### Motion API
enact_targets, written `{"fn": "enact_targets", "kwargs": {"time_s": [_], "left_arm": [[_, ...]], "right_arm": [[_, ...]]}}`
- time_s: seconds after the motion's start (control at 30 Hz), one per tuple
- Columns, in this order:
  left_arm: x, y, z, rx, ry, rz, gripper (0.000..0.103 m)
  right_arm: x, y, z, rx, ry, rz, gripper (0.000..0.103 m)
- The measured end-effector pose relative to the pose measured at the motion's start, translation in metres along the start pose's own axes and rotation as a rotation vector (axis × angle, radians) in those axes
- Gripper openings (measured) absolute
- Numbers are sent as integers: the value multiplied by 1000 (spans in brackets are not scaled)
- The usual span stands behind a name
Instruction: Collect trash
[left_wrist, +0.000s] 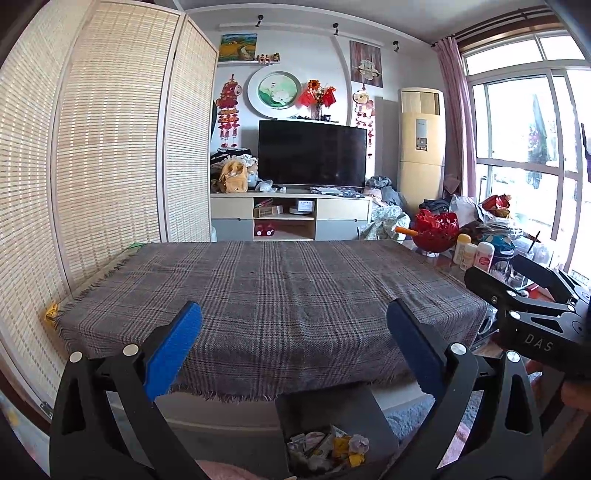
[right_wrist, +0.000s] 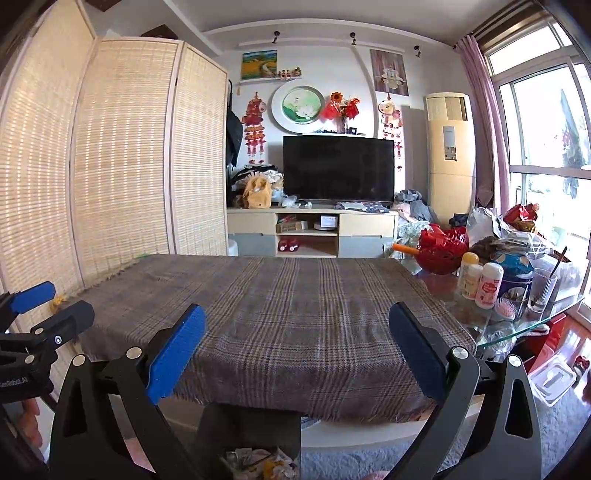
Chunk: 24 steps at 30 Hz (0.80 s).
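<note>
A dark bin (left_wrist: 332, 410) stands on the floor below the table's near edge, holding crumpled wrappers and paper scraps (left_wrist: 327, 448). It also shows in the right wrist view (right_wrist: 255, 424) with the scraps (right_wrist: 258, 463) inside. My left gripper (left_wrist: 293, 349) is open and empty, above the near edge of the plaid-covered table (left_wrist: 273, 295). My right gripper (right_wrist: 297, 350) is open and empty, beside it to the right. The right gripper's body shows at the left view's right edge (left_wrist: 532, 314). No trash shows on the plaid cloth (right_wrist: 280, 314).
A folding bamboo screen (left_wrist: 103, 147) stands along the left. Right of the cloth, a glass tabletop (right_wrist: 517, 325) carries a red bowl (right_wrist: 443, 251), bottles (right_wrist: 480, 280), a tin, a glass and bags. A TV stand and an air conditioner stand at the far wall.
</note>
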<state>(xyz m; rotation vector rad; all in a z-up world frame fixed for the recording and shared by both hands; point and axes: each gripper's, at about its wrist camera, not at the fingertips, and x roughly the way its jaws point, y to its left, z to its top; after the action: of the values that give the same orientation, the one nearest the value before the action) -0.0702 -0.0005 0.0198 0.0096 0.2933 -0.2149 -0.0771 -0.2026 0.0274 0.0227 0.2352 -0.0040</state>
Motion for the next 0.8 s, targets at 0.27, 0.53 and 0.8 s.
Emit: {"fn": "enact_targets", "kwargs": {"time_s": [0.27, 0.53, 0.8], "left_arm": [[-2, -1, 0, -5, -9, -2, 95], [-5, -2, 0, -2, -16, -5, 95], [-8, -4, 0, -2, -21, -2, 95]], "right_arm": [[-3, -5, -1, 14, -11, -2, 100], [-4, -4, -2, 10, -19, 15, 100], [-6, -4, -3, 17, -25, 16, 100]]}}
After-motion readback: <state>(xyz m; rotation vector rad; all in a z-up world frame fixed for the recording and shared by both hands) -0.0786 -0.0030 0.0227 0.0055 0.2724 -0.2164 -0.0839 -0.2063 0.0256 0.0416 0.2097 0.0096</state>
